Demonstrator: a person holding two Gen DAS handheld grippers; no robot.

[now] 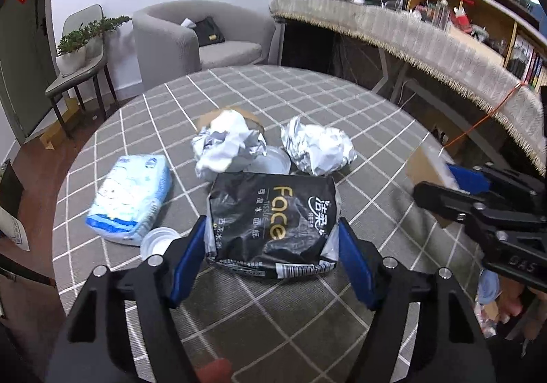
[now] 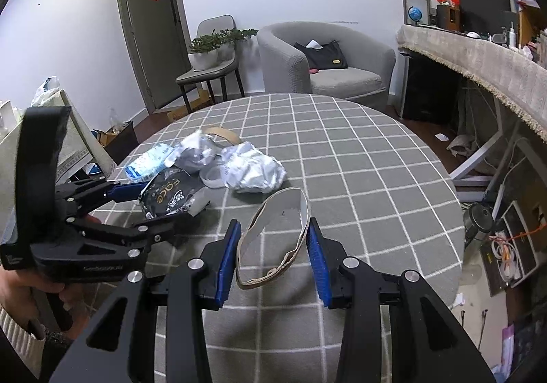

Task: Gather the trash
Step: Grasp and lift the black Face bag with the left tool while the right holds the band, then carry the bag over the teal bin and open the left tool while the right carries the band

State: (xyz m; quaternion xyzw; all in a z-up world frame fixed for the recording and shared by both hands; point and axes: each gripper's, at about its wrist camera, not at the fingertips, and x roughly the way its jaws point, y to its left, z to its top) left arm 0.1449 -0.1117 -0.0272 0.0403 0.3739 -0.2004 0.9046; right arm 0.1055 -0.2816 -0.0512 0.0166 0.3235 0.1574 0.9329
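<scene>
A black "Face" tissue pack [image 1: 273, 219] lies on the round grey checked table [image 1: 307, 99]. My left gripper [image 1: 271, 222] has its blue pads against both sides of the pack; the same gripper [image 2: 160, 201] shows side-on in the right wrist view. My right gripper [image 2: 273, 224] is shut on a flattened cardboard ring [image 2: 294, 208], held above the cloth, and appears at the right edge of the left wrist view [image 1: 434, 181]. Behind the pack lie two crumpled foil balls [image 1: 229, 143] [image 1: 318, 150], a blue-white tissue pack [image 1: 131, 198] and a white lid [image 1: 159, 241].
A second cardboard ring [image 1: 232, 113] and a clear lid [image 1: 270, 160] sit among the foil. Beyond the table stand a grey armchair [image 2: 324, 61], a chair with a potted plant [image 2: 205, 54] and a long fringed counter [image 2: 478, 54]. Clutter lies on the floor at right [image 2: 506, 246].
</scene>
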